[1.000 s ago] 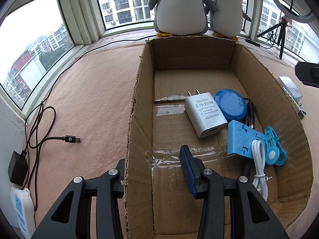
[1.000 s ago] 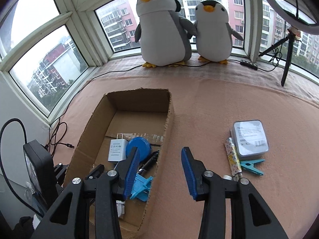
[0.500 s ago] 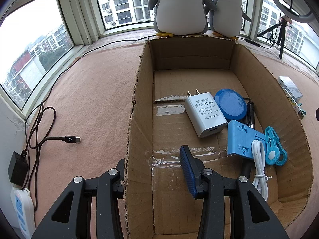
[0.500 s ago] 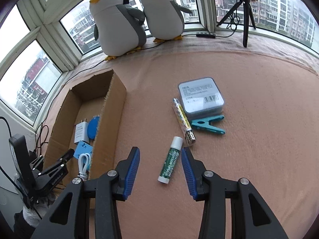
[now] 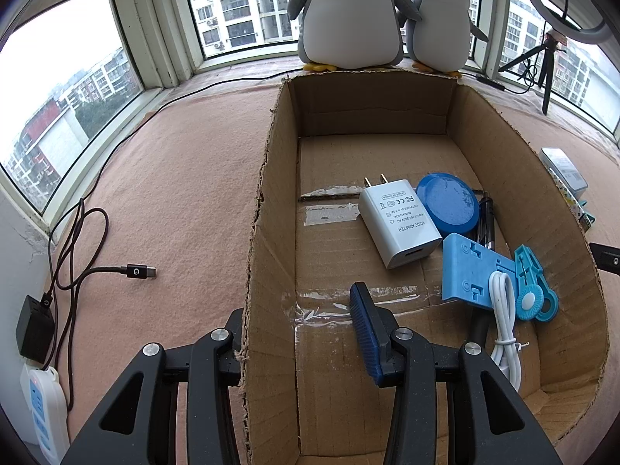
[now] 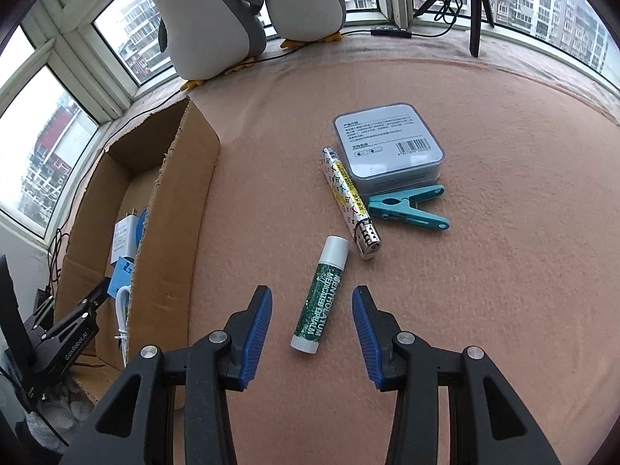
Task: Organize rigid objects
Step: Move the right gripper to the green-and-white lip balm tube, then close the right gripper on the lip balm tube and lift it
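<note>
The left gripper (image 5: 298, 329) sits on the near left wall of the box (image 5: 263, 232). One finger is outside the wall and the blue pad (image 5: 364, 325) is inside. The wall is between them, but I cannot tell if they squeeze it.

Inside the box lie a white charger (image 5: 399, 224), a round blue lid (image 5: 447, 205), a dark pen (image 5: 486, 224), a blue plastic block (image 5: 472, 271), a white cable (image 5: 503, 321) and a small blue tool (image 5: 533, 290). They all sit on the right side of the box floor, close together. The cable lies on top of the block.

The right gripper (image 6: 312, 333) hangs over the pink mat (image 6: 484, 271), to the right of the box. Its two blue pads stand apart and hold nothing. A green lip balm (image 6: 319, 296) lies flat on the mat, its lower end between the pads. The pads do not touch it.

Just past the balm is a lighter (image 6: 348, 201) with a pattern on it. A teal clip (image 6: 407, 209) lies beside the lighter. A grey square case (image 6: 387, 143) sits behind both, touching the lighter.

Two toy penguins (image 6: 209, 19) stand by the window at the back. A black tripod (image 6: 476, 0) stands to their right.
</note>
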A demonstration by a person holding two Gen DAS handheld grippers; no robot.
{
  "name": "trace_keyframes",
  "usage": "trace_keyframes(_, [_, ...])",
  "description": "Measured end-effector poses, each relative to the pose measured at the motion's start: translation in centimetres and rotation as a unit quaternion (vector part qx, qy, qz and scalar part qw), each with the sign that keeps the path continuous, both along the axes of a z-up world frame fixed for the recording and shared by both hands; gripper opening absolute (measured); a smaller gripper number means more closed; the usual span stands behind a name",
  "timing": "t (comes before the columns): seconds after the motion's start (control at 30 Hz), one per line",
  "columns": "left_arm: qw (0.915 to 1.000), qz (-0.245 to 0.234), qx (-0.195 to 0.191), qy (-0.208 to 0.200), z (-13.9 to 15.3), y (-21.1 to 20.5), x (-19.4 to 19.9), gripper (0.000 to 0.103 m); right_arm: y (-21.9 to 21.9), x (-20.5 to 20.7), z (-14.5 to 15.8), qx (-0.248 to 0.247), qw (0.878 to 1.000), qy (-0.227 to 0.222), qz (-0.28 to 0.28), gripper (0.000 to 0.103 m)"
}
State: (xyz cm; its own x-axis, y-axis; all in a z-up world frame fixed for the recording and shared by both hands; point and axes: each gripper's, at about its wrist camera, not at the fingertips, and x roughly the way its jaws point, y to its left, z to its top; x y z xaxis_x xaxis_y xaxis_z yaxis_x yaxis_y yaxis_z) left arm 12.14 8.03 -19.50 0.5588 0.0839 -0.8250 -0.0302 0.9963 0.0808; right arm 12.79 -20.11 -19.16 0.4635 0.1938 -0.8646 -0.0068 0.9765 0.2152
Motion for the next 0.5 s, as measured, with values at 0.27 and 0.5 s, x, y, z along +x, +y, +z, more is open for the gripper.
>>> trace_keyframes(0.27, [1.0, 0.0, 0.0, 0.0, 0.0, 0.0, 0.0, 0.045, 1.0, 0.8, -0.7, -0.035, 0.999, 0.011, 0.006, 0.039])
trace_keyframes(0.5, [1.0, 0.0, -0.001, 0.0, 0.0, -0.1, 0.0, 0.045, 1.7, 1.0, -1.0, -0.063, 0.998, 0.016, 0.012, 0.031])
